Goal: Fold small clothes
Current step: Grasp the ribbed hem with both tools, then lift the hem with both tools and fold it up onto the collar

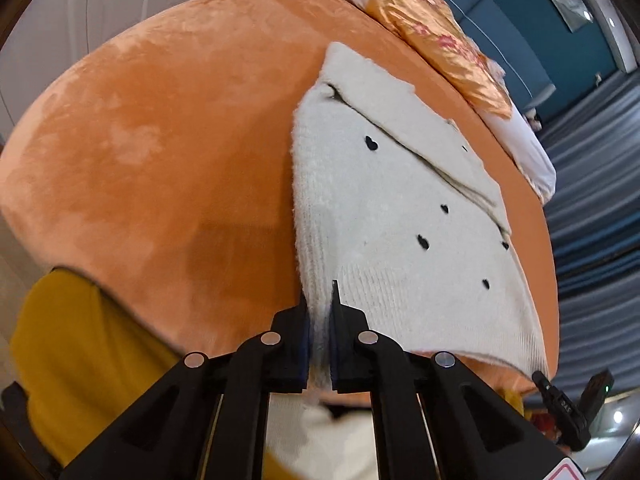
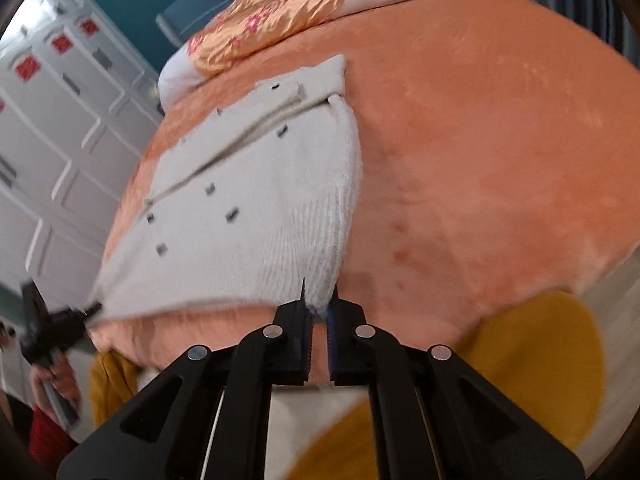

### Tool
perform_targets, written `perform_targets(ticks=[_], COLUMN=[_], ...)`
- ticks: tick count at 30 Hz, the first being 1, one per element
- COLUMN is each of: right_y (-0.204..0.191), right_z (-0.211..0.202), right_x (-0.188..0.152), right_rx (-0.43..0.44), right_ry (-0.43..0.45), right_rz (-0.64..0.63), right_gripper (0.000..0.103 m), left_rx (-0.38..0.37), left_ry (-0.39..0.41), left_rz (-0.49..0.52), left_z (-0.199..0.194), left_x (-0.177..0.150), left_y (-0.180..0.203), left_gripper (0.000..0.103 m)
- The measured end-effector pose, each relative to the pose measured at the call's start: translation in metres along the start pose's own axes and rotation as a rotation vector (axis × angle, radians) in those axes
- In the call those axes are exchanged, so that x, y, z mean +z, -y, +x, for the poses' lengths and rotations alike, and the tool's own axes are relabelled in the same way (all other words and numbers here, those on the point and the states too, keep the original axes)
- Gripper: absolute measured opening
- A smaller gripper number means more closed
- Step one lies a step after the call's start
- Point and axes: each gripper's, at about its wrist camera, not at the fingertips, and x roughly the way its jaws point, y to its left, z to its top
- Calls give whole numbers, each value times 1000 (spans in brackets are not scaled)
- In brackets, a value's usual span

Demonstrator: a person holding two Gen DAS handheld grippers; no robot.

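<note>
A small white knit sweater with black heart marks lies on the orange bedspread, its sleeves folded across the body. My left gripper is shut on the sweater's near left hem corner. My right gripper is shut on the sweater's near right hem corner. The right gripper also shows at the lower right edge of the left wrist view. The left gripper shows at the left edge of the right wrist view.
An orange-gold pillow on white bedding lies at the bed's far end. A yellow cloth hangs below the bed's near edge. White cabinets stand to the left. Blue curtains hang on the right.
</note>
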Motion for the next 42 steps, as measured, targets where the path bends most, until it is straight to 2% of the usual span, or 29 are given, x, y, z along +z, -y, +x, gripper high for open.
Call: perform_targets(ticks=[3,6,9,11,13,15,16,20,22,24,26,29,32,37,42], right_y=[5,7,7,9,8,0,-3,-3,-4,-3,2,3,2,8,16], right_z=[-16,-30,-46,-57,-66,-75,-81,-95,-86,-68,-42,0,45,102,153], right_x=[-22,-55,-80,-87,-83,-62,-42,26,65,94,125,165,198,221,234], right_rx=[-32,-53,-71,-73,-71,-67,-66,-12,23,37,47,39,16,-24,-55], right_ry=[-74,-206,-291,-311,-293,-220,-155,120,261,326,360,354,327,266,201], right_rz=[-52,-106,-129,-103,-80,-77,-80,-34,-3,21,48,69,85,95,126], right_gripper=[4,4,4,4,4,4,4,4,4,4,4,4,4,4,4], left_rx=[27,59,108,115,112,96,84,-41,-75,-89,-76,-39,4,85,158], left_ry=[-54,-136,-202,-219,-200,-120,-70,182,270,321,335,332,307,232,171], left_rz=[35,38,36,8,-23,-20,-11,44,55,43,41,25,15,-11,-32], left_z=[-19,-33,-46,-53,-60,-70,-75,-92,-88,-71,-47,2,36,102,154], left_x=[-24,-57,-88,-99,-99,-82,-68,17,49,85,112,152,163,190,202], left_y=[-3,-11,-18,-22,-21,-10,-2,33,44,52,61,77,75,66,55], left_gripper=[5,5,5,5,5,5,5,5,5,5,5,5,5,5,5])
